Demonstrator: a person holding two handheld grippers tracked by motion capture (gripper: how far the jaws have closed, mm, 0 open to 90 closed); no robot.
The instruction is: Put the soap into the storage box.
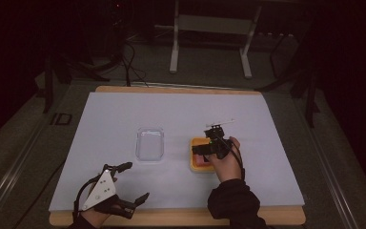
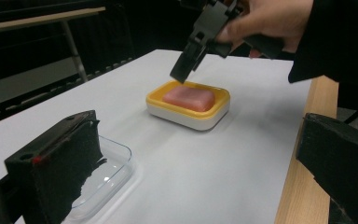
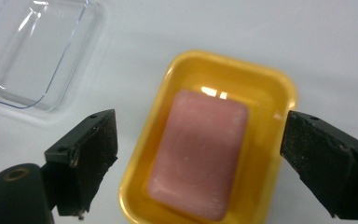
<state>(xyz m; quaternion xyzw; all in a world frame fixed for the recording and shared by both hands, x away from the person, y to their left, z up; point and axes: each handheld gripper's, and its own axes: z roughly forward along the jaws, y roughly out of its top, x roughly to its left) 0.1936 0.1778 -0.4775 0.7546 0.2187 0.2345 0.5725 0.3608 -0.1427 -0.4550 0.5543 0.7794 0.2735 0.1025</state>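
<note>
A pink soap bar [image 3: 200, 154] lies in a yellow soap dish [image 3: 270, 79] with a white base, right of the table's middle. My right gripper [image 3: 205, 154] hovers straight above it, open, its jaws standing either side of the dish and touching nothing. The high view shows that gripper [image 1: 209, 147] held over the dish [image 1: 196, 164]. A clear plastic tray [image 1: 150, 144] lies empty to the dish's left. My left gripper [image 1: 134, 182] rests open near the front left edge, holding nothing. In the left gripper view its jaws frame the soap [image 2: 189, 99] and the right gripper [image 2: 186, 70].
A pale sheet [image 1: 124, 114] covers the wooden table [image 1: 171, 217]. A thin white stick [image 1: 219, 123] lies just behind the right hand. Beyond the table stand a metal frame [image 1: 209, 43] and cables [image 1: 131, 67] on a dark floor.
</note>
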